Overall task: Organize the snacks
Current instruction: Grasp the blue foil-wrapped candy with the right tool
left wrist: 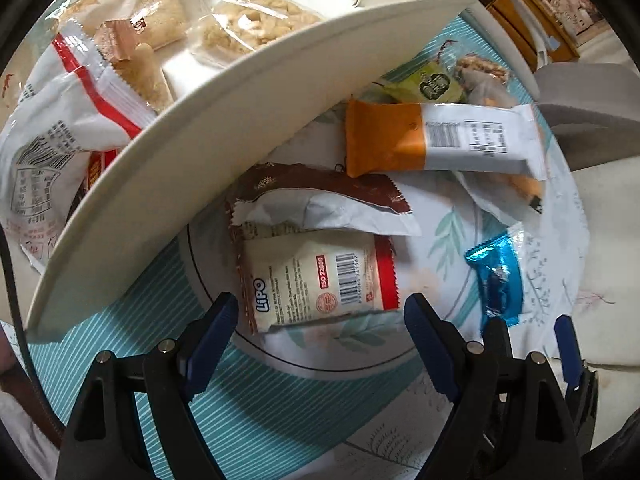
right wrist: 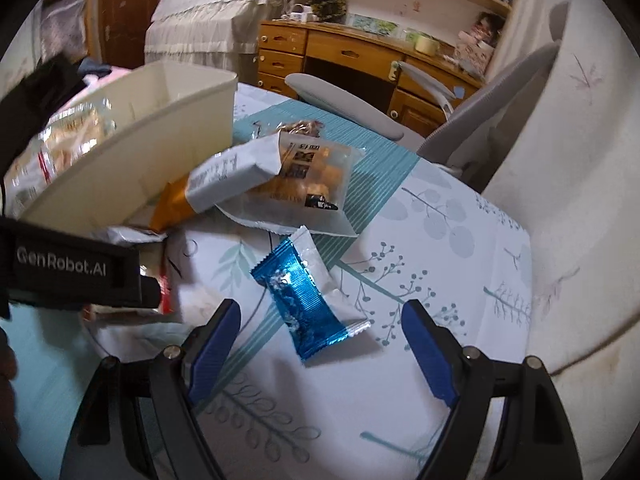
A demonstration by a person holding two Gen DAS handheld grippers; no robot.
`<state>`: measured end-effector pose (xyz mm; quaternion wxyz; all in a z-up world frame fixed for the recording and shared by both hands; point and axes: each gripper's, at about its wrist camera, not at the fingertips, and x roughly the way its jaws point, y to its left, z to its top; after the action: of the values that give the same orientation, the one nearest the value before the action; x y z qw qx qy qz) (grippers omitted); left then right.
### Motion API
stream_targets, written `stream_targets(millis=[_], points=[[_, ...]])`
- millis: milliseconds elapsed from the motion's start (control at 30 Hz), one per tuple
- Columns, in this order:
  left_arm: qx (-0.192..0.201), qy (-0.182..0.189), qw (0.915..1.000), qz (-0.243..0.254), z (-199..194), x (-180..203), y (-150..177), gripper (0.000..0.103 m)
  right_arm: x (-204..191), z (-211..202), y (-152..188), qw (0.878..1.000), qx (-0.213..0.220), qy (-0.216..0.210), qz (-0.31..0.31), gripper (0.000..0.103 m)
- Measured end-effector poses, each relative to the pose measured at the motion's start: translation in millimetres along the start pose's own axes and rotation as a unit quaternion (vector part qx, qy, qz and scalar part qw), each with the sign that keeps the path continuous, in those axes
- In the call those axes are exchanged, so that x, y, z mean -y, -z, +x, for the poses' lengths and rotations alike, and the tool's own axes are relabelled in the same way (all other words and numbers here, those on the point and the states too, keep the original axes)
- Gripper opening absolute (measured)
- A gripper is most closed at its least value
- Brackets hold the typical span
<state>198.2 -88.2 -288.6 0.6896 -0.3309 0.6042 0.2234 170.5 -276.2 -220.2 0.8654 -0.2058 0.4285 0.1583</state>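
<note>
over the tablecloth (right wrist: 400, 360) both claws gape empty: left claw (left wrist: 320, 320) above lipo packet (left wrist: 316, 280), right claw (right wrist: 320, 324) above blue packet (right wrist: 300, 300)

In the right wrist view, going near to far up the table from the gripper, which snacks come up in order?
Blue foil packet → orange-and-white bar → clear bag of golden pieces → nut packet at the far edge.

Soft, even indoor light; strong fisheye bending and black vignetting at the edges. Glare on the blue wrapper (right wrist: 302, 304); right-wrist view slightly blurred.
</note>
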Motion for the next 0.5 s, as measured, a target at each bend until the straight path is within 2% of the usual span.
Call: stream_targets(millis=[333, 500], points=[[0.020, -0.039, 0.9990, -0.001, 14.7, 10.8, -19.3, 0.087, -3.1, 26.9, -4.2, 1.000, -0.003, -0.020, -0.009, 0.082], [0.029, -0.048, 0.9984, 0.008, 17.7, 16.3, -27.5, 0.087, -5.1, 34.9, -5.0, 0.999, -0.016, -0.040, -0.006, 0.066]])
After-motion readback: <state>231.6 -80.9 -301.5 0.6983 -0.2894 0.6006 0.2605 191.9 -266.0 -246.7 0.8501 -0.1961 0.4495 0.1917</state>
